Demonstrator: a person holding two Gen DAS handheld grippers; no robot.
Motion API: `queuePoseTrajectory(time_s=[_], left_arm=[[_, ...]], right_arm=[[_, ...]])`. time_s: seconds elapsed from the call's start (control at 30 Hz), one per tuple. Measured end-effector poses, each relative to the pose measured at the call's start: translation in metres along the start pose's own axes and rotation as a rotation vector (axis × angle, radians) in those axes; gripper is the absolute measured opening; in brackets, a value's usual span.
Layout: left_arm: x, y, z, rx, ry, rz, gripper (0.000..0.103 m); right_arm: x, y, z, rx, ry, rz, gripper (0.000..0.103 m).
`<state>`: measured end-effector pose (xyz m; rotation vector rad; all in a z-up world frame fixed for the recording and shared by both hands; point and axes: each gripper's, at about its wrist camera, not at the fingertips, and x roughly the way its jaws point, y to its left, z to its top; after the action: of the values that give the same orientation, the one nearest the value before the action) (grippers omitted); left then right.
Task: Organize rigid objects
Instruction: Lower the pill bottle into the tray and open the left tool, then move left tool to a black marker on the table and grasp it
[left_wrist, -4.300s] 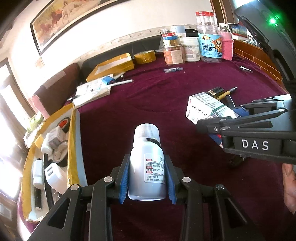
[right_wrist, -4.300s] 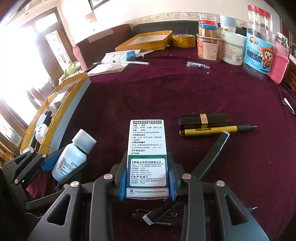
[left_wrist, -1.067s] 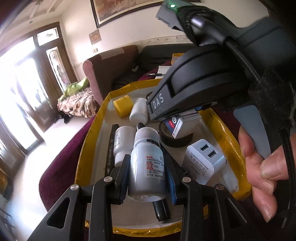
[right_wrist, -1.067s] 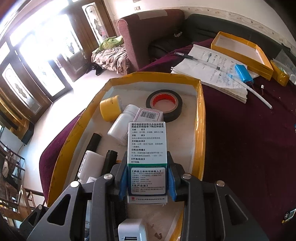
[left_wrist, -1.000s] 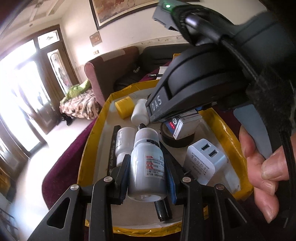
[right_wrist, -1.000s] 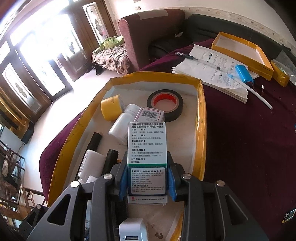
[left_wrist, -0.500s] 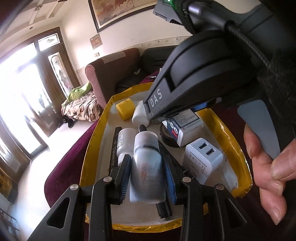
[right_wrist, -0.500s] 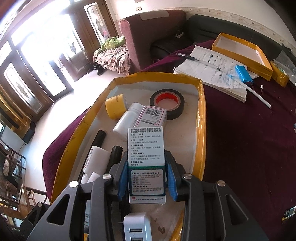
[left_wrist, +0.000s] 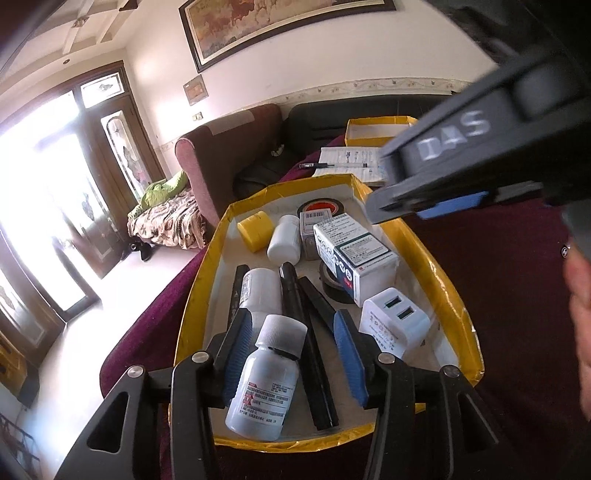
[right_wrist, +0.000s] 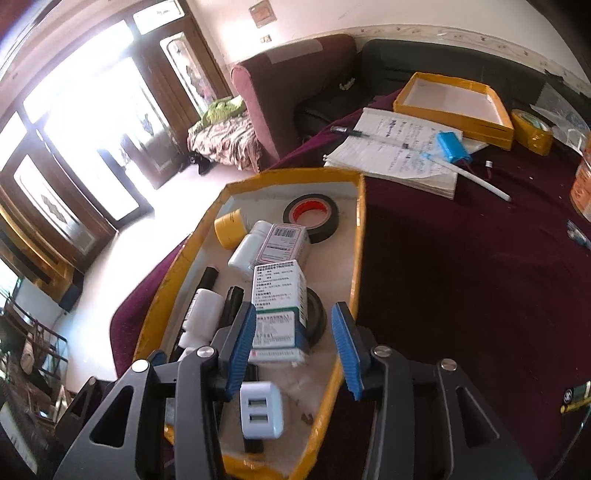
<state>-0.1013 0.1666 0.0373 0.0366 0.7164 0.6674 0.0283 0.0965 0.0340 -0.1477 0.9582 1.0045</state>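
Left claw just opening, white bottle lying loose between pads in yellow tray. Right claw just opening, medicine box released, resting on tape roll.

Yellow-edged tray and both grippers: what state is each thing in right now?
Left gripper: open, jaws just widened.
White bottle: released, lying in the tray, cap on.
Right gripper: open, jaws just widened.
Medicine box: released, resting partly on a tape roll.
Tray: crowded.
USB charger: unplugged.
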Motion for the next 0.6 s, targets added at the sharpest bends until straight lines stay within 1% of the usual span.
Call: queuePoseTrajectory(time_s=[0.13, 0.3, 0.37, 0.47, 0.6], left_arm=[[-0.01, -0.008, 0.001, 0.004, -0.014, 0.007, 0.051], [-0.026, -0.002, 0.007, -0.004, -0.047, -0.001, 0.051], [-0.033, -0.002, 0.008, -0.008, -0.062, -0.011, 0.052], [-0.041, -0.004, 0.014, -0.008, -0.076, -0.04, 0.053], [-0.048, -0.016, 0.019, 0.007, -0.079, -0.101, 0.053]], right_arm=[[-0.022, -0.013, -0.008, 0.028, -0.026, 0.014, 0.044], [-0.055, -0.037, -0.023, 0.066, -0.055, 0.022, 0.044], [-0.073, -0.053, -0.033, 0.081, -0.074, 0.013, 0.044], [-0.101, -0.086, -0.05, 0.126, -0.112, -0.032, 0.047], [-0.134, -0.139, -0.075, 0.231, -0.149, -0.093, 0.047]])
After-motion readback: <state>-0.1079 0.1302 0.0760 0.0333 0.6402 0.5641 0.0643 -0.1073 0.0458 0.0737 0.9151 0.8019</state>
